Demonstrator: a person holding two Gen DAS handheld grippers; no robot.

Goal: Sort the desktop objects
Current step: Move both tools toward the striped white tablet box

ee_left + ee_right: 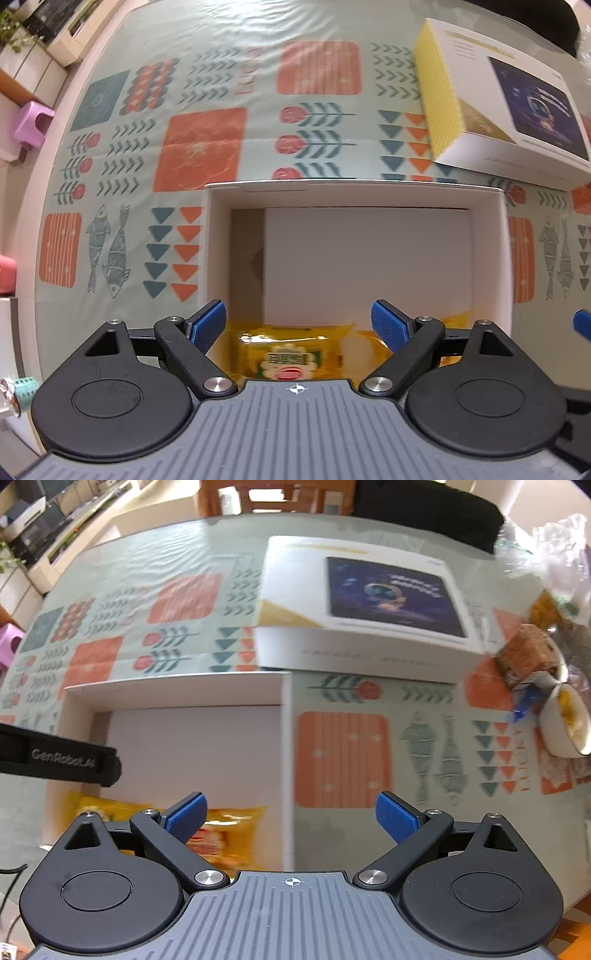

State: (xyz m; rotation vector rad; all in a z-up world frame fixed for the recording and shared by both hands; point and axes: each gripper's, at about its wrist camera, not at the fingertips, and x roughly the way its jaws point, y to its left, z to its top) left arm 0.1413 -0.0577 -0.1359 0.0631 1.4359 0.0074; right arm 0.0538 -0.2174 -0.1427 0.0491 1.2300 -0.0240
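Yellow snack pkts (291, 354) in white box (504, 258), below left gripper (298, 325) & right gripper (291, 818), both spread wide, empty.

We see both views evenly and softly lit, with no hard shadows. Pale glare ripples across the far tabletop (258, 26), where its glossy cover wrinkles. Both fisheye views bend straight lines strongly toward the edges. The right wrist view is smeared with motion blur, worst on the bowl (565, 720) and the printed box (369, 602). In the left wrist view the yellow packet (291, 354) is only slightly soft.
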